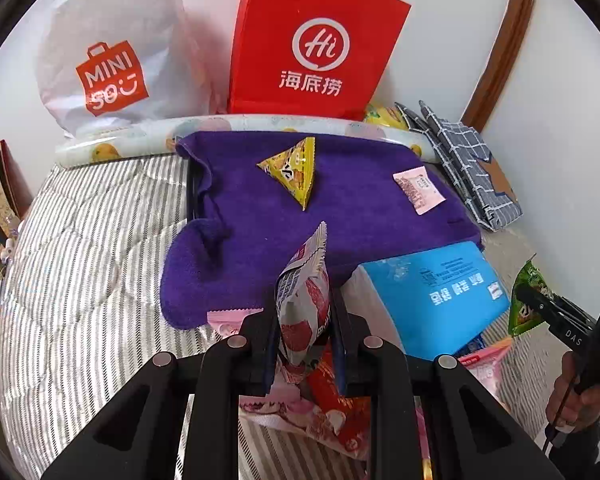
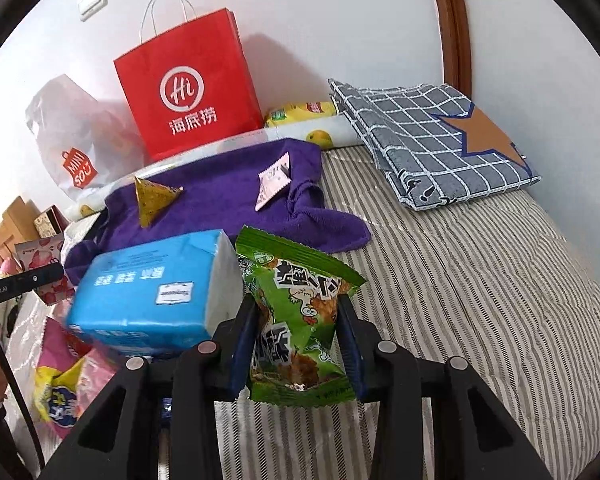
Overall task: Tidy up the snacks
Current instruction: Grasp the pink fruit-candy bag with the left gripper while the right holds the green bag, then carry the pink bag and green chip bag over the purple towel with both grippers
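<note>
Two handheld grippers over a striped bed (image 2: 460, 280), each clenched on a snack.

Left gripper (image 1: 304, 340): jaws closed on a grey-and-red packet (image 1: 302, 300), held upright, clear of the bed. Below it, a heap (image 1: 320, 412) of pink and red snacks on the cover.

Right gripper (image 2: 298, 340): jaws closed on a green packet (image 2: 296, 312), also clear of the bed.

Just beside both, between them: a blue tissue pack (image 2: 152, 292), resting partly on a purple towel (image 1: 340, 208).

On the towel, well apart: a yellow triangle snack (image 1: 294, 170) and a small pink sachet (image 1: 418, 190).

Behind the towel, against the wall: a red paper bag (image 1: 312, 40), upright, top out of the left view; a white plastic bag (image 1: 108, 52) to its left. A checked cloth (image 2: 440, 136), folded, at far right.

Step in hand, judged: both snacks picked up, carry stage, not yet set down. Task early, since the heap remains by the left gripper.

Next move, judged: carrying each packet forward over the towel, keeping clear of the tissue pack, then lowering and releasing beside the two snacks there. Whether the towel or a bag is the target: cannot tell. Thin, crinkly wrappers likely to swing or slip in a loose grip.
</note>
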Demonstrator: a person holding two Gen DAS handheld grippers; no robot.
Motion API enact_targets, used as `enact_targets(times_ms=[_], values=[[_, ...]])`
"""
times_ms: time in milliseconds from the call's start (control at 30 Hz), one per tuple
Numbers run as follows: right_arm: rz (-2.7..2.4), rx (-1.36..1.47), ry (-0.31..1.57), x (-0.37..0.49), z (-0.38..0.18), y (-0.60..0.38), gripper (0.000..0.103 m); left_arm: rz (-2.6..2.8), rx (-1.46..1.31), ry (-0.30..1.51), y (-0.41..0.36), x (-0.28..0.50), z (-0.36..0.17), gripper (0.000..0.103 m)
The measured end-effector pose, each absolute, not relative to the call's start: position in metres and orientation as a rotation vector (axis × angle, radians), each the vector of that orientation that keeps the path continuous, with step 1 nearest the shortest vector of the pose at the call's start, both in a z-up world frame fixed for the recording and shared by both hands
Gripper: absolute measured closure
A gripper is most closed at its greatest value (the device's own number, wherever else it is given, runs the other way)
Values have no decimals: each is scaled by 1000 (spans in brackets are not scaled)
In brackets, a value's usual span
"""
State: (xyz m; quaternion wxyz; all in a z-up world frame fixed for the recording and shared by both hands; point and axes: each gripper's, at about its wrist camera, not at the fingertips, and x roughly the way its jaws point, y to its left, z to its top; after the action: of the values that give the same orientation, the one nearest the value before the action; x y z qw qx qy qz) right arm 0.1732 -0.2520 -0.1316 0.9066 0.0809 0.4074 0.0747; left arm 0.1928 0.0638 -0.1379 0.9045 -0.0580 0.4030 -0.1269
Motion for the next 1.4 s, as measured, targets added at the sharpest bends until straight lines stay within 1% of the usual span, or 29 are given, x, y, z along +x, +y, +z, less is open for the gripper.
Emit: enact_targets(times_ms=[267,633,1400], values=[[187,154,789,159,-110,-243,67,-263,-102,812,62,173,-122,81],[223,156,757,152,-91,-229,67,-299,-75,815,42,154,-115,81],[264,155,703,159,-57,-205,67,-364,-44,789,2,143,-94,81]])
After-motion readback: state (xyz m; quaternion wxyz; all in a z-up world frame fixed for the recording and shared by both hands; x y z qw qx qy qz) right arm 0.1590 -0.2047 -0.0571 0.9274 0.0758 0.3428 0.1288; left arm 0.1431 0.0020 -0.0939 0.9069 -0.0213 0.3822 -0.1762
